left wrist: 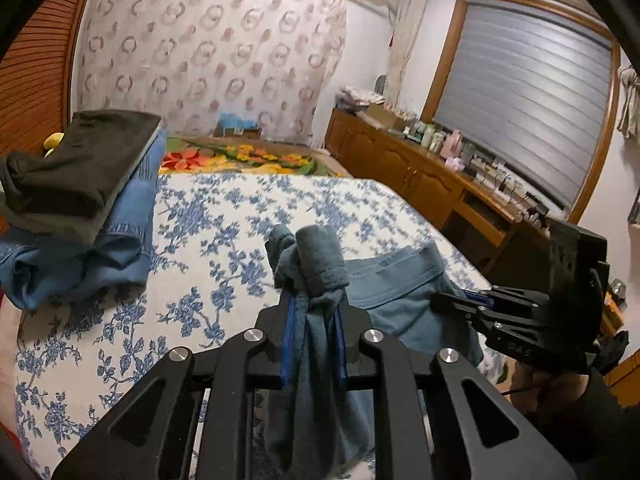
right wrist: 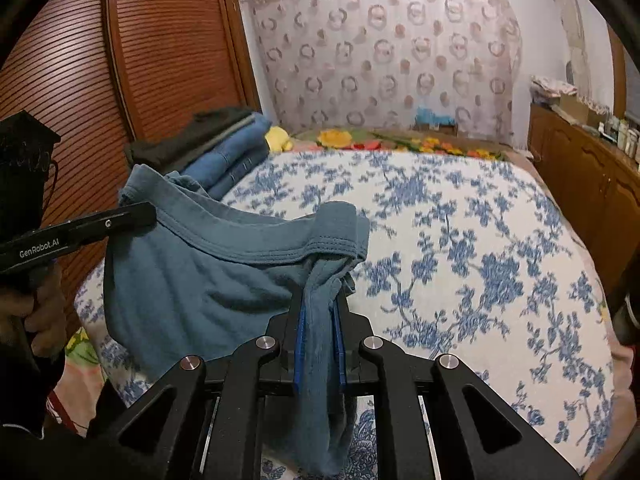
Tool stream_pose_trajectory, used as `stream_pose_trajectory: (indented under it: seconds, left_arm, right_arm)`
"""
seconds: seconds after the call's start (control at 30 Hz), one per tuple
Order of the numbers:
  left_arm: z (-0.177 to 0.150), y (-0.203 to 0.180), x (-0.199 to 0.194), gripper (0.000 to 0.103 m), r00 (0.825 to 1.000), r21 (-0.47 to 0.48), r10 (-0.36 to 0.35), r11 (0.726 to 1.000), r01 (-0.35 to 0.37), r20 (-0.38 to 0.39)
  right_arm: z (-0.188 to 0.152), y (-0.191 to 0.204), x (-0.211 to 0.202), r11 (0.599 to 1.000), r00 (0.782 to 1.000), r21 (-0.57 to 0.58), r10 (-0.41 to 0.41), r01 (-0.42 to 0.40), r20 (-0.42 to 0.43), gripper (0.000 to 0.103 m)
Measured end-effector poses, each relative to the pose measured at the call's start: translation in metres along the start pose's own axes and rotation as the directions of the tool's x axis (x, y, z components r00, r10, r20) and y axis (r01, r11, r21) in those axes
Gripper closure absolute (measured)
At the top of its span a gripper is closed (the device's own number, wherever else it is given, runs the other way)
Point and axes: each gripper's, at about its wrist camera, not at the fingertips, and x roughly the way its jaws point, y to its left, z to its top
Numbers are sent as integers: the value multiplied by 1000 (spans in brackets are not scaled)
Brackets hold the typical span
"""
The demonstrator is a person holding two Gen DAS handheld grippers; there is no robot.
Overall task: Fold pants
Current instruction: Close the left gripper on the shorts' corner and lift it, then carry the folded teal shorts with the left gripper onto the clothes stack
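Item under handling: one pair of teal-blue knit pants [right wrist: 192, 280], held up above the near part of the bed [right wrist: 460, 264], over the blue-flowered bedspread. The waistband hem, with its double row of stitching, runs between the two grips and sags in a shallow curve; the body of the garment hangs below it in loose folds.

Left hand-held gripper [left wrist: 312, 312]: jaws drawn together and clamped on a bunched corner of the pants, with a wad of cloth standing out above the blue pads. Right hand-held gripper [right wrist: 320, 320]: likewise clamped on the opposite waistband corner, a strip of fabric trailing down between its pads.

Handling assessment: the fabric appears soft, limp and light, with no stiffness of its own. It drapes wherever unsupported and will likely crease rather than hold a line. The knit surface looks unlikely to slip, and nothing suggests fragility, though a hard pull could stretch the hem.

Grasp assessment: the stitched waistband is the firmest part and the sound place to hold, at its two outer corners, as at present. Both grips are bunched rather than flat, so the edge may lie unevenly when laid down; tension between the hands should correct the sag.

Other items: a stack of folded clothes [left wrist: 80, 184] rests on the far left of the bed, well apart.
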Motion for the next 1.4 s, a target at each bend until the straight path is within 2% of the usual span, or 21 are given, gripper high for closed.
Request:
stream_pose_trajectory:
  seconds: [0.4, 0.57, 0.83, 1.4]
  left_arm:
    - [16, -15, -20, 86, 997, 52, 12, 999, -16, 81]
    - [19, -12, -18, 86, 996, 60, 23, 998, -29, 89]
    - [25, -3, -8, 86, 995, 44, 44, 998, -48, 84]
    - [55, 27, -4, 87, 985, 19, 98, 995, -102, 142]
  right_arm:
    - [15, 4, -26, 999, 997, -44, -5, 9, 76, 91]
    - [23, 3, -25, 998, 996, -67, 0, 5, 85, 91]
    - [39, 0, -4, 995, 998, -98, 12, -6, 67, 91]
    - [95, 3, 50, 977, 995, -206, 63, -44, 83, 91]
